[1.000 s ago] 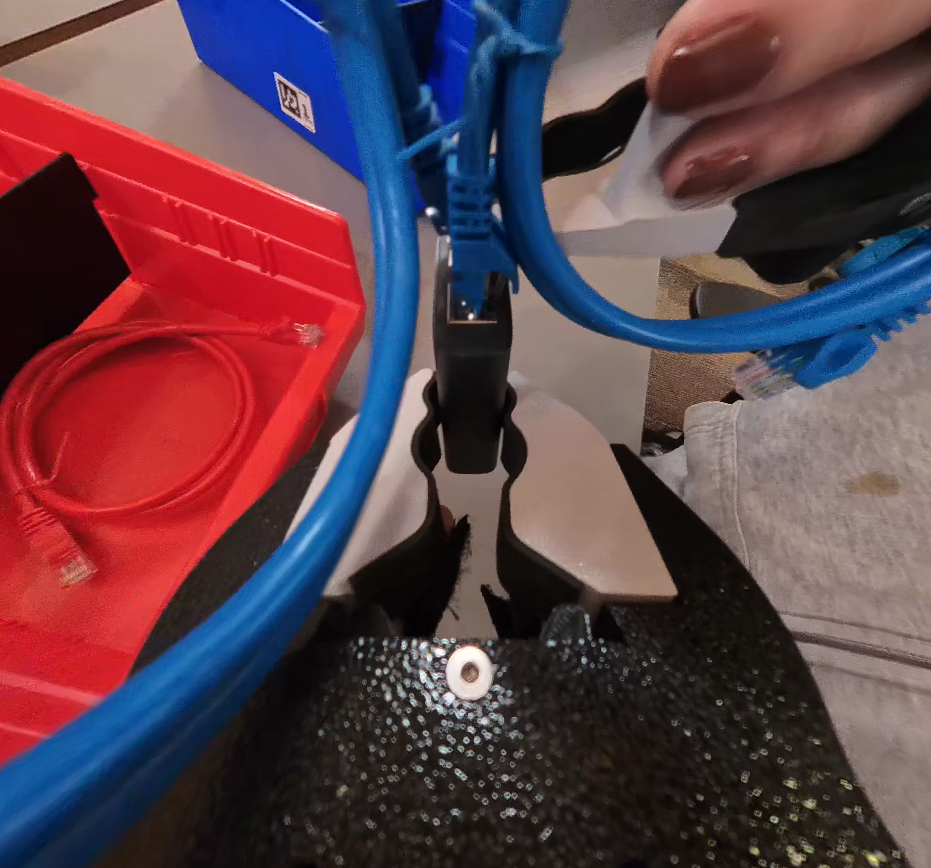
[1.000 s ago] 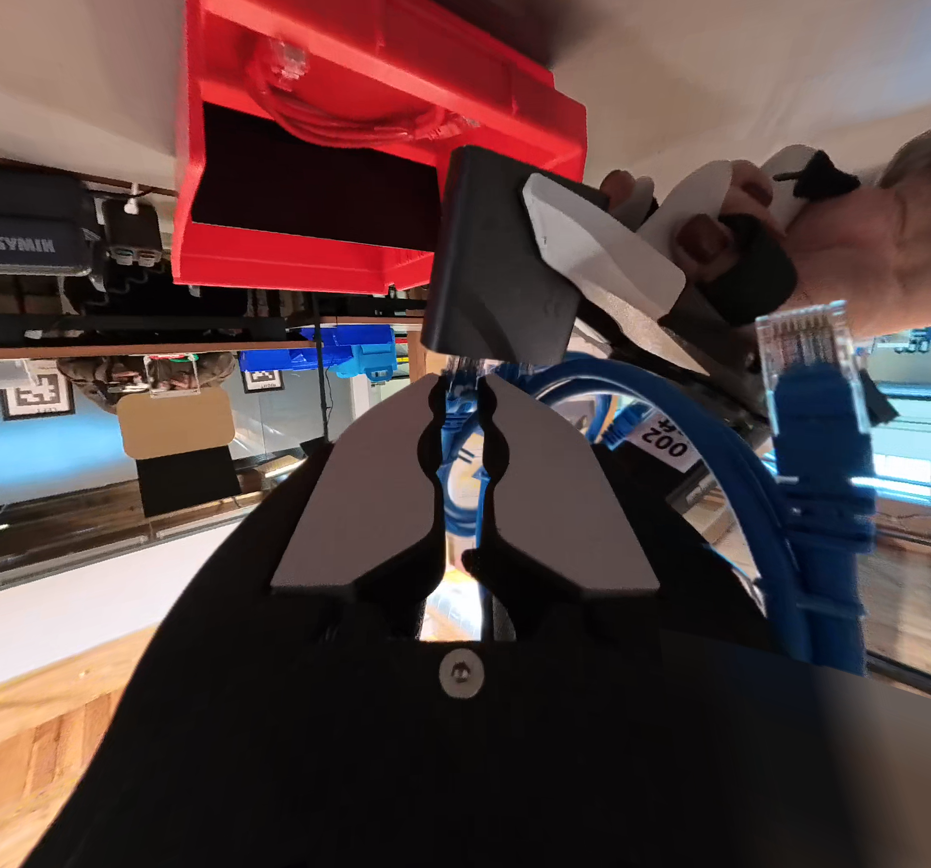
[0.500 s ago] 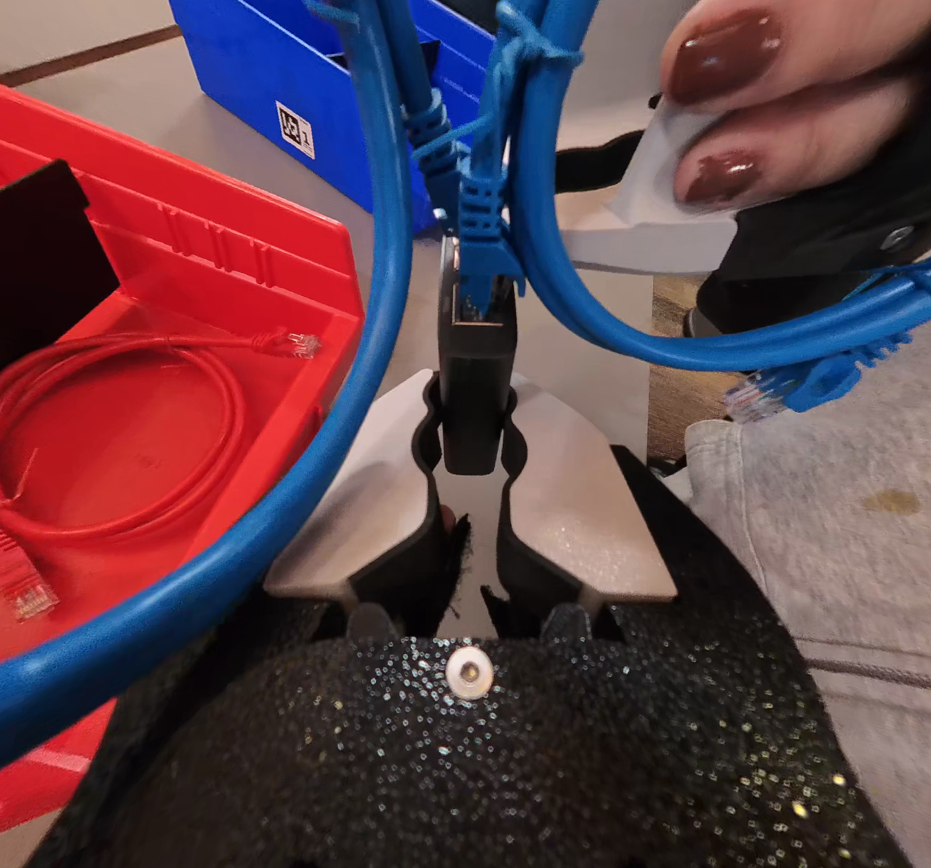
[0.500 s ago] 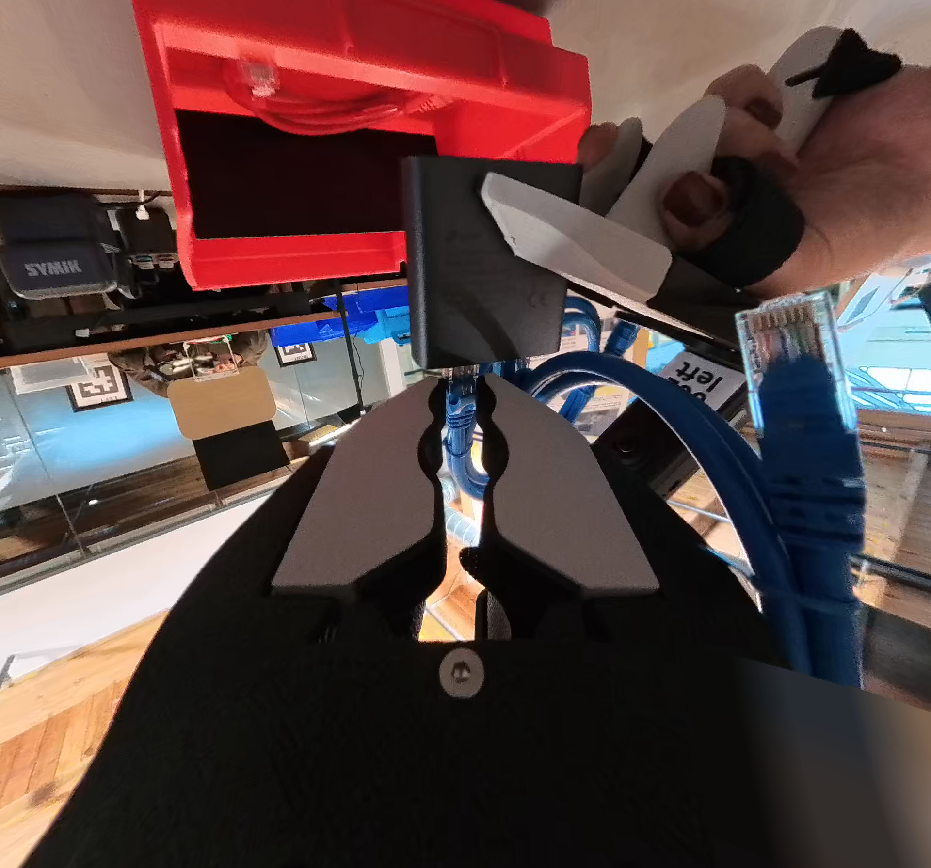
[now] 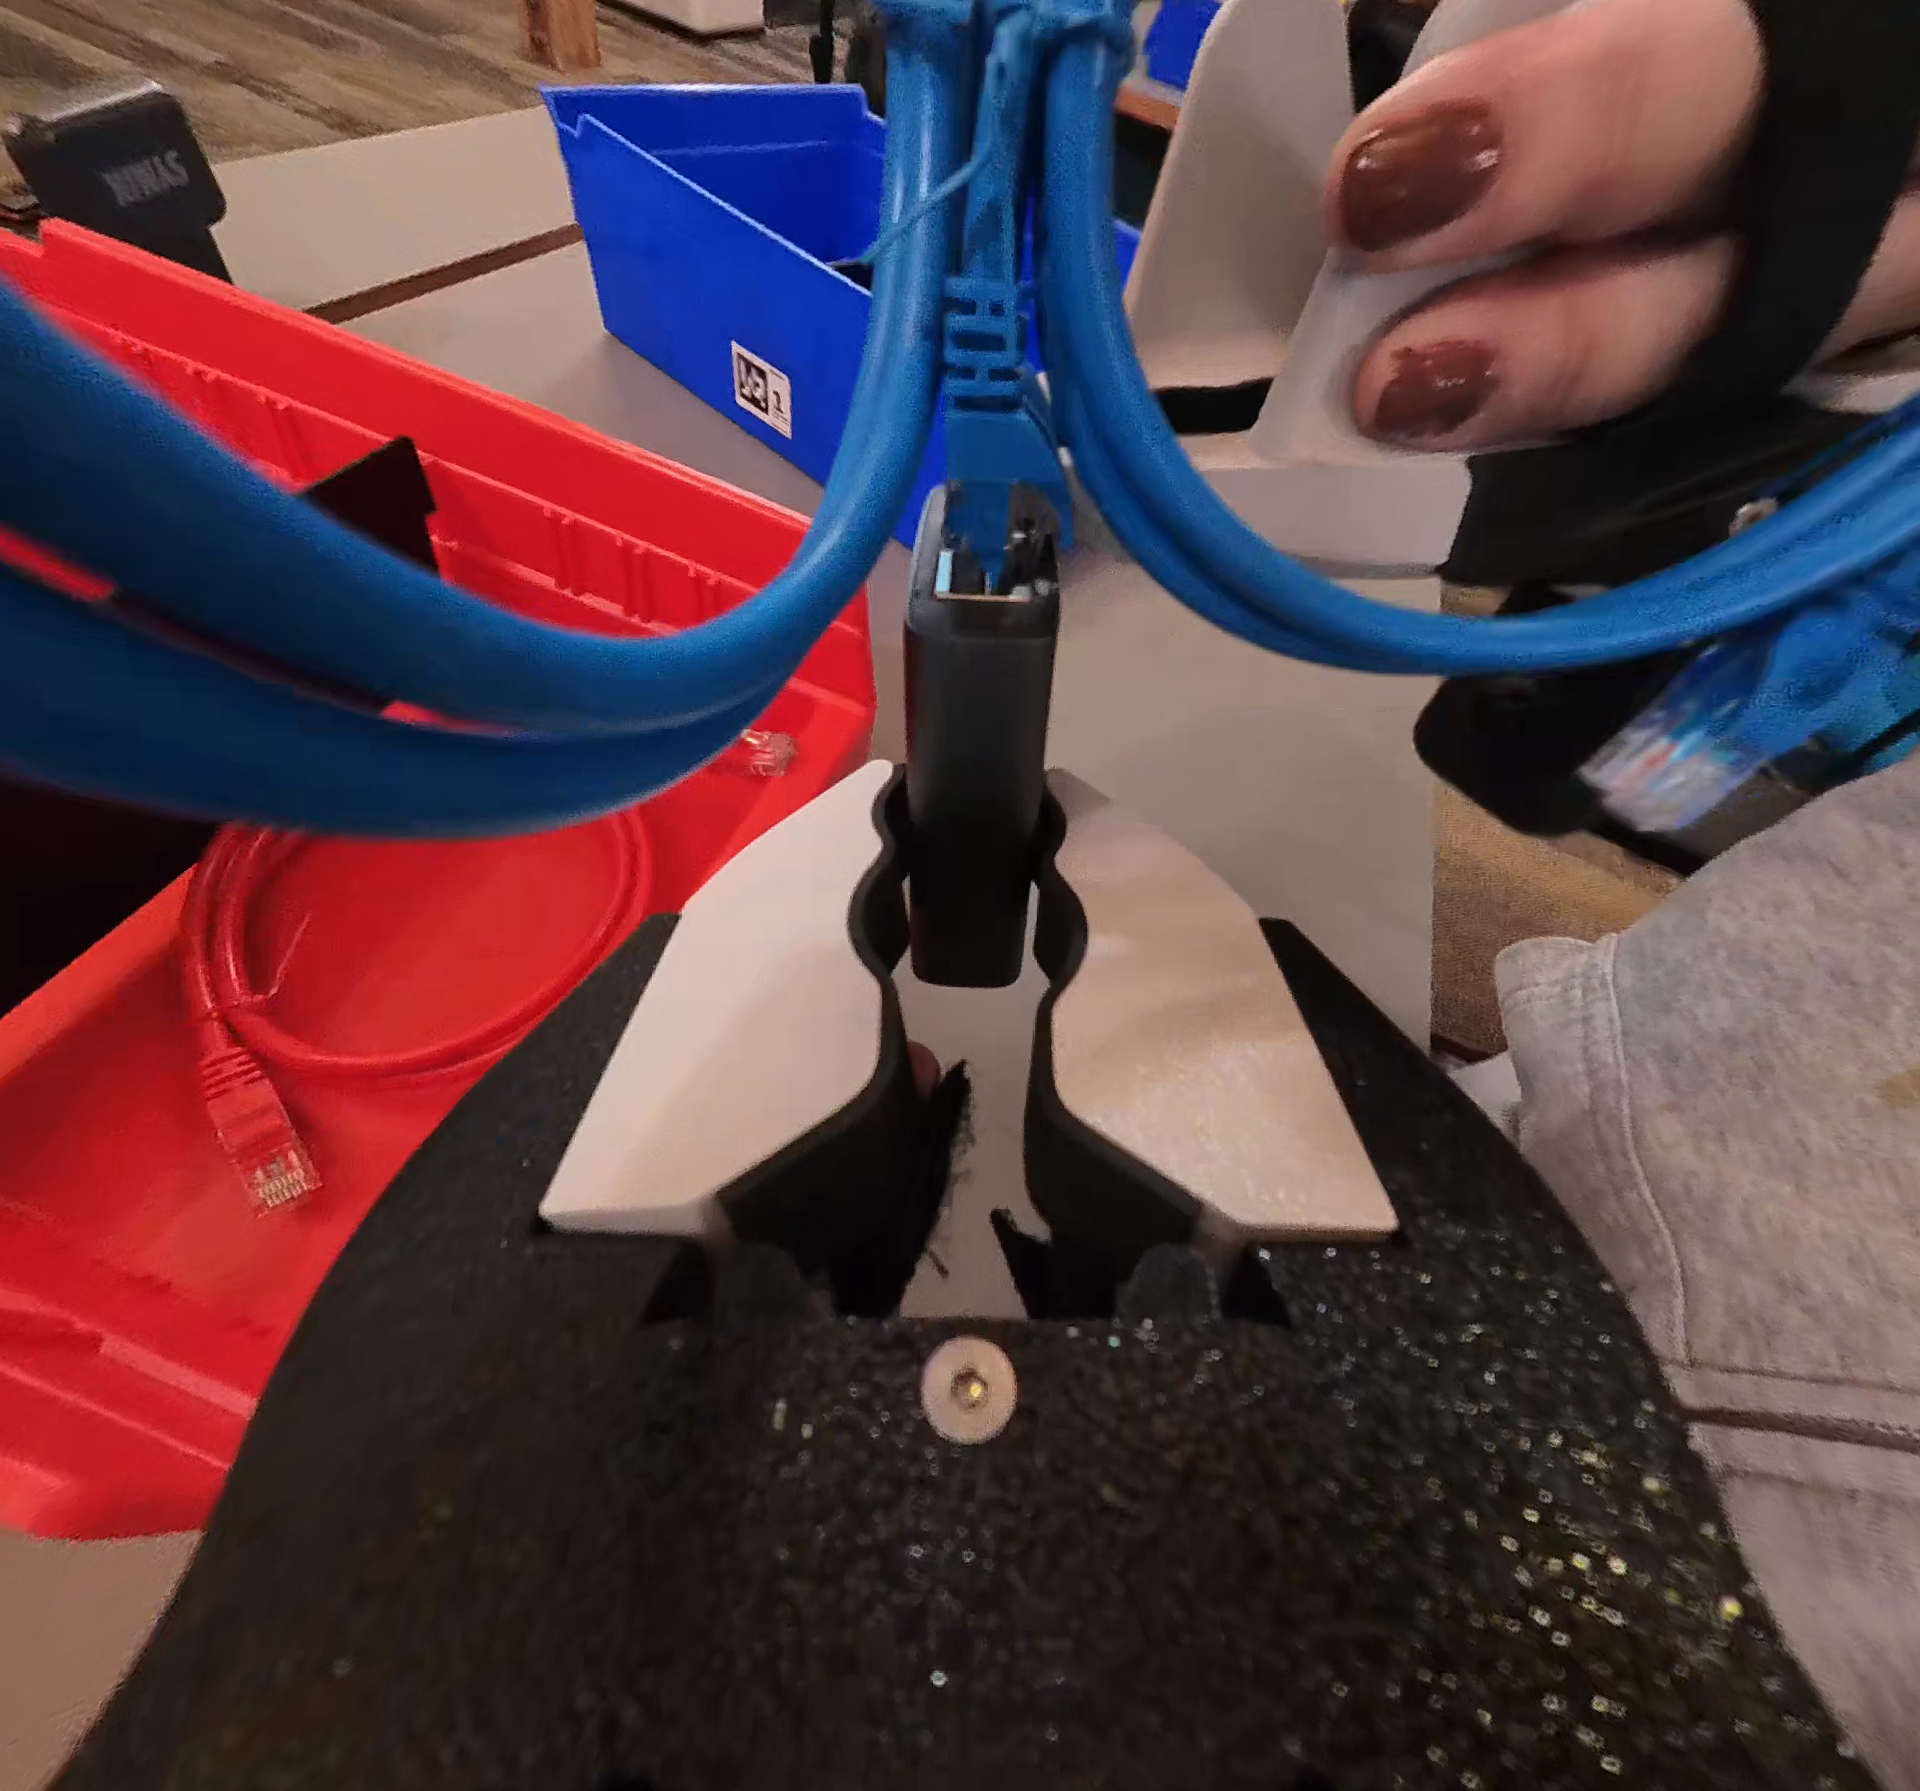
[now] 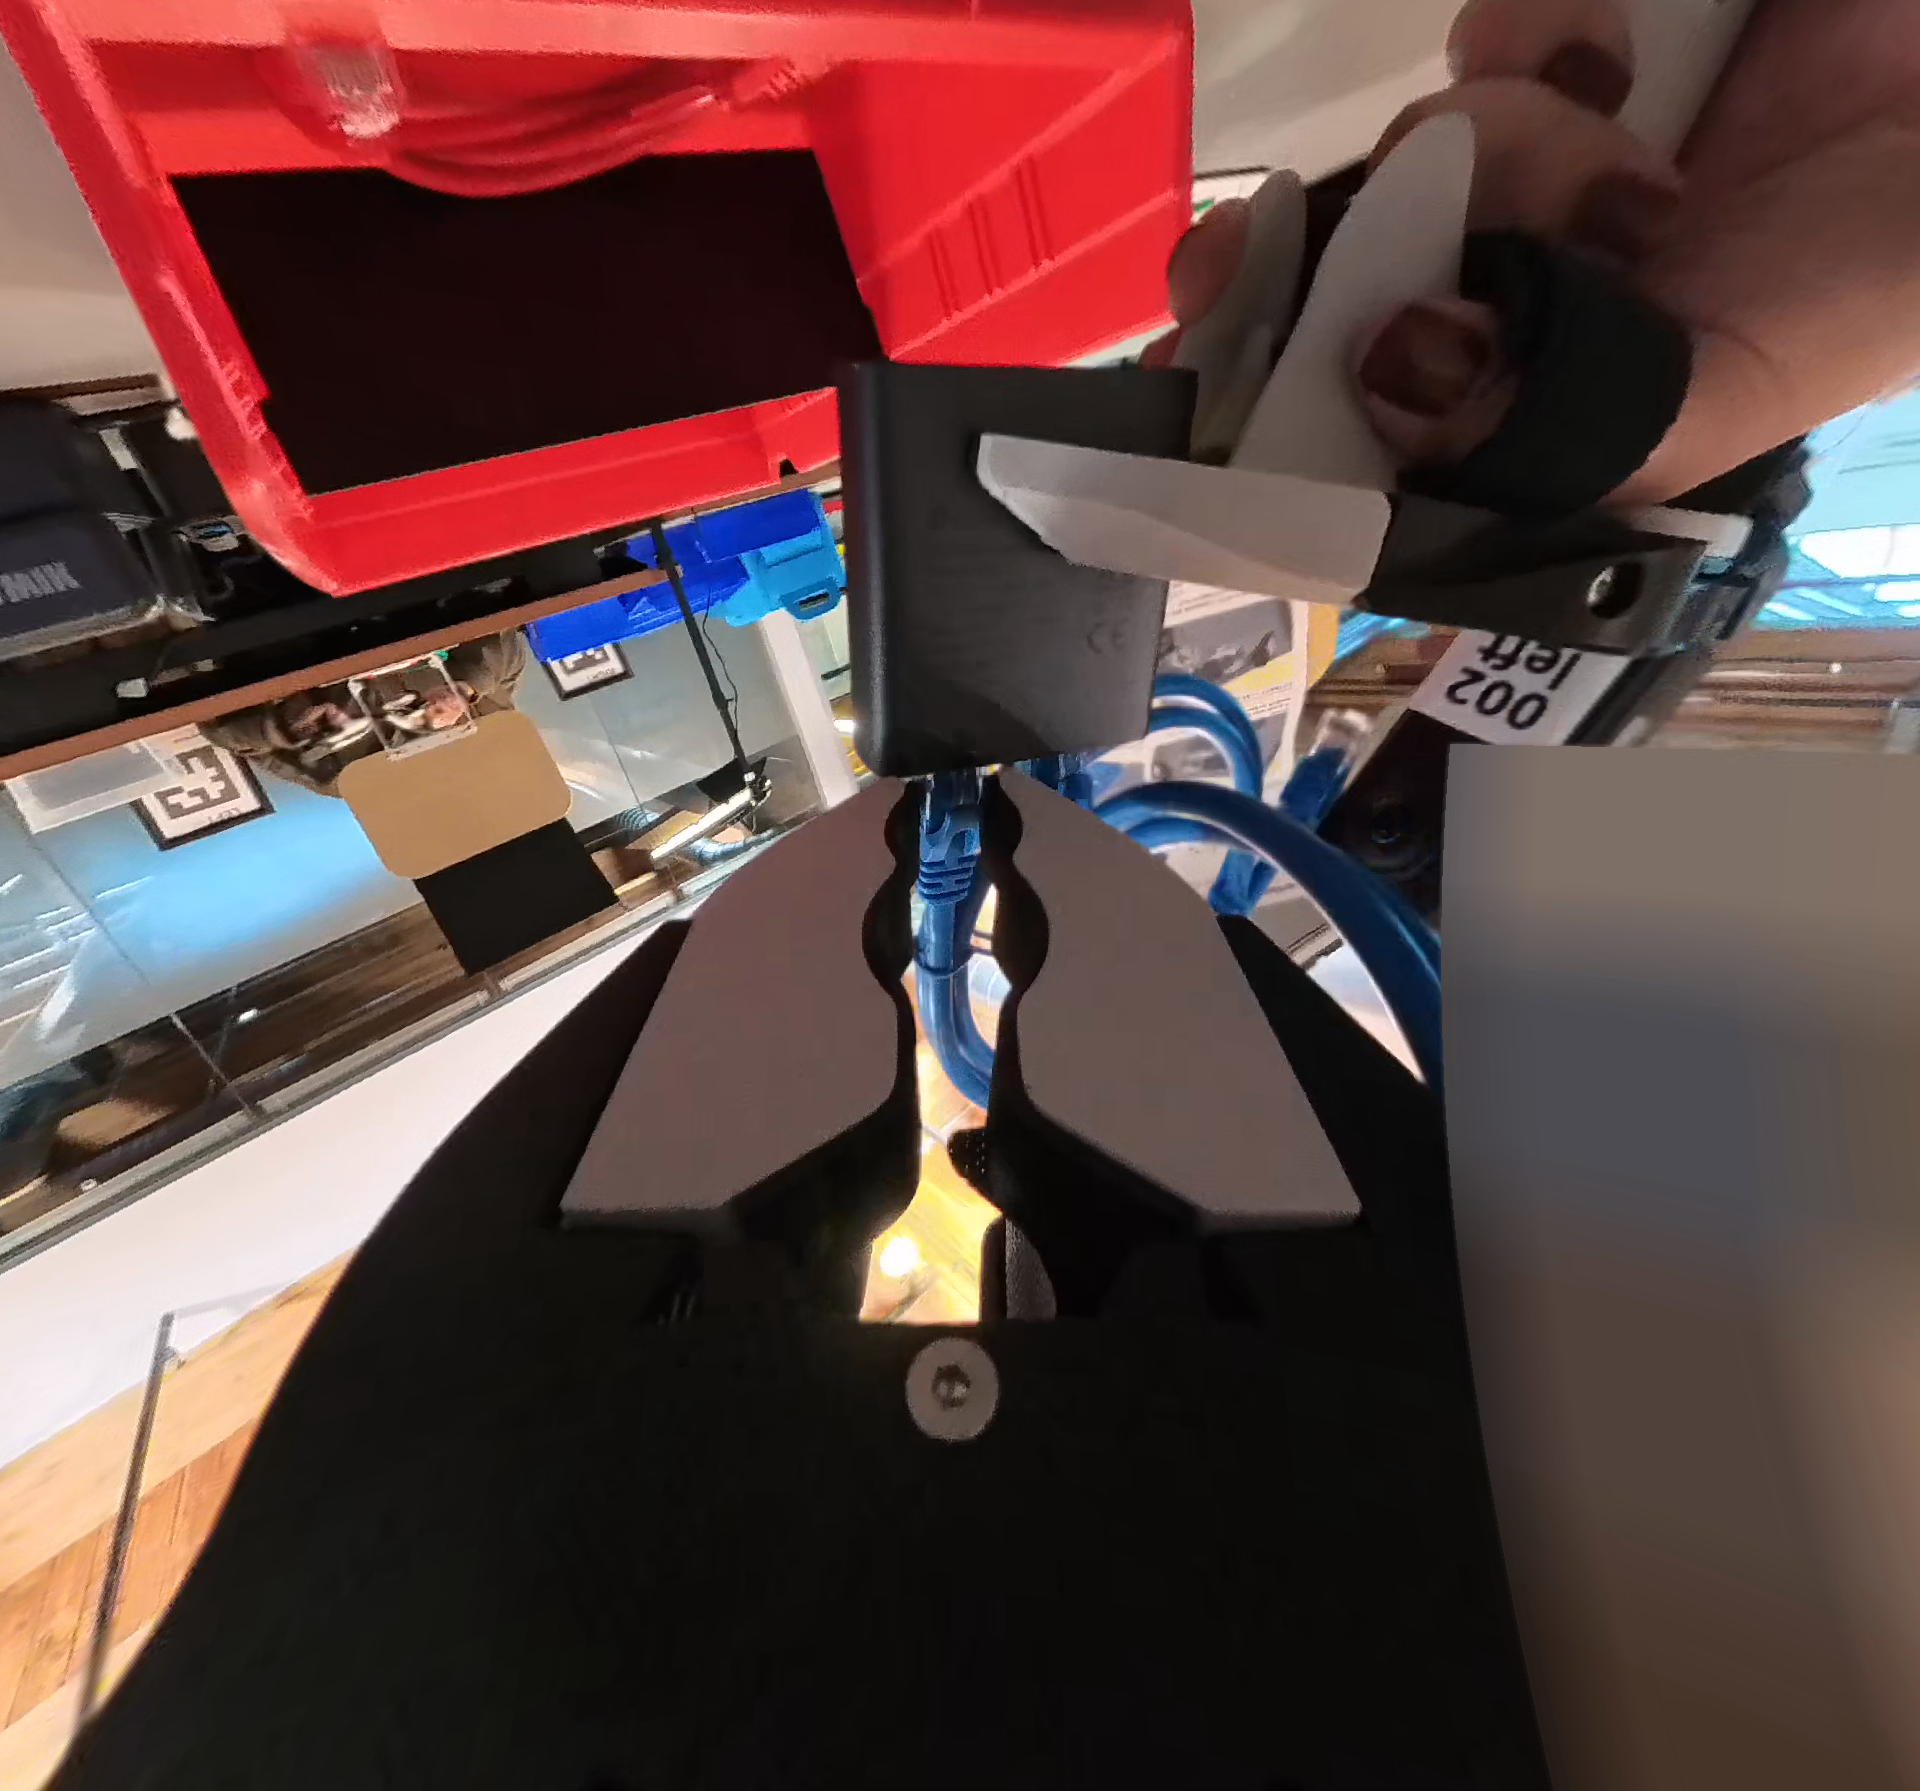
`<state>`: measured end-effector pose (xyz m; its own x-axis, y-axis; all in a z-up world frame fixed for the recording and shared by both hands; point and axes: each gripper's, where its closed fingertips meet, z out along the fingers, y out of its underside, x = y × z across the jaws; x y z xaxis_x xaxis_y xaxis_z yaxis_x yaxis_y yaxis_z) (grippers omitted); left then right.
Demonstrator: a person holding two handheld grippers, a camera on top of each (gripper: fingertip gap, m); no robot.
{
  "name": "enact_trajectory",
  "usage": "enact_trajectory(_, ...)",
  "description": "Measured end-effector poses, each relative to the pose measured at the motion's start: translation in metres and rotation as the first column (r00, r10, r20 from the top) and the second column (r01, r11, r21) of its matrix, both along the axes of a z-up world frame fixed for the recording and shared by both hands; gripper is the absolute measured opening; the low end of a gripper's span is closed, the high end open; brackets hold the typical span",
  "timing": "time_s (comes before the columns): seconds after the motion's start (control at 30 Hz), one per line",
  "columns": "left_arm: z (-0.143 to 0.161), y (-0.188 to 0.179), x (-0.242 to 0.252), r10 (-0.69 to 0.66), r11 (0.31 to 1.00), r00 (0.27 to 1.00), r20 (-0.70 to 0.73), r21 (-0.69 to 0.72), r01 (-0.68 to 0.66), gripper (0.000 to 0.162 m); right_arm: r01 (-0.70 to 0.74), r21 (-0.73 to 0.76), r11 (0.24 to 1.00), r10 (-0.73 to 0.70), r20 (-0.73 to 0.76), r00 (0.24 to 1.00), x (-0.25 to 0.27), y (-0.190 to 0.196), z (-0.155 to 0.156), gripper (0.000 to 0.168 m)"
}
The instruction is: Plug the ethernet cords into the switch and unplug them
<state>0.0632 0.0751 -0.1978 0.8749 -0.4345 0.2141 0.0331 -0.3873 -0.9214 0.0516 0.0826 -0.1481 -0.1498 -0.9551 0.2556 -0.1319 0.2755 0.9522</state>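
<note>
My left gripper (image 5: 971, 796) is shut on a small black box (image 5: 975, 733) and holds it upright above the grey table (image 5: 1226, 723). A blue cable plug (image 5: 987, 432) sits tip-down in the port at the box's top end. My right gripper (image 6: 948, 806) is shut on that blue plug (image 6: 945, 848), just behind the black box (image 6: 1003, 567). The rest of the tied blue cable (image 5: 416, 661) hangs in loops on both sides of the box. Its loose second plug (image 5: 1704, 744) dangles on the right. A hand (image 5: 1538, 214) holds the right gripper.
A red bin (image 5: 582, 536) with a coiled red cable (image 5: 343, 993) lies to the left, below the loops. A blue bin (image 5: 717, 255) stands behind on the table. A grey sleeve (image 5: 1714, 1066) is at the right. In the upturned right wrist view the red bin (image 6: 987, 79) is at the top. One gripper's finger ends stand about 5 centimeters off the other's.
Both grippers stay shut. The left wrist view has tilted up, so more of the room shows. The black box has come nearer and squarer to the right gripper, and the cable loops have swung lower.
</note>
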Motion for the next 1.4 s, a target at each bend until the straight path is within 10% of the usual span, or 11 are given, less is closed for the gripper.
enact_trajectory(0.27,-0.005,0.002,-0.005,0.007,1.000,0.999,0.033,0.029,-0.008,0.020,0.017,-0.024,1.000,-0.017,0.023,1.000,-0.005,0.006,-0.009,0.009)
enact_trajectory(0.67,0.029,-0.005,-0.024,0.044,0.965,0.996,-0.083,0.263,-0.021,0.020,0.010,-0.456,0.890,-0.092,-0.157,0.983,-0.008,0.008,0.042,0.023)
enact_trajectory(0.8,0.030,-0.010,-0.030,0.007,0.963,1.000,0.005,0.270,-0.008,0.020,0.054,-0.802,0.595,-0.176,-0.064,0.982,0.002,0.026,0.042,0.020)
enact_trajectory(0.9,0.028,-0.013,-0.025,-0.036,0.958,0.999,-0.016,0.285,0.039,0.020,0.190,-0.978,0.083,-0.158,0.175,0.972,0.004,0.025,0.034,0.020)
enact_trajectory(1.03,0.028,-0.014,-0.009,-0.095,0.949,0.995,-0.040,0.298,0.103,0.020,0.389,-0.790,-0.474,0.119,0.380,0.917,-0.001,-0.001,0.042,0.022)
enact_trajectory(1.4,0.030,-0.018,0.002,-0.146,0.940,0.989,-0.021,0.309,0.145,0.020,0.685,-0.302,-0.663,0.519,0.474,0.712,0.002,-0.031,0.046,0.022)
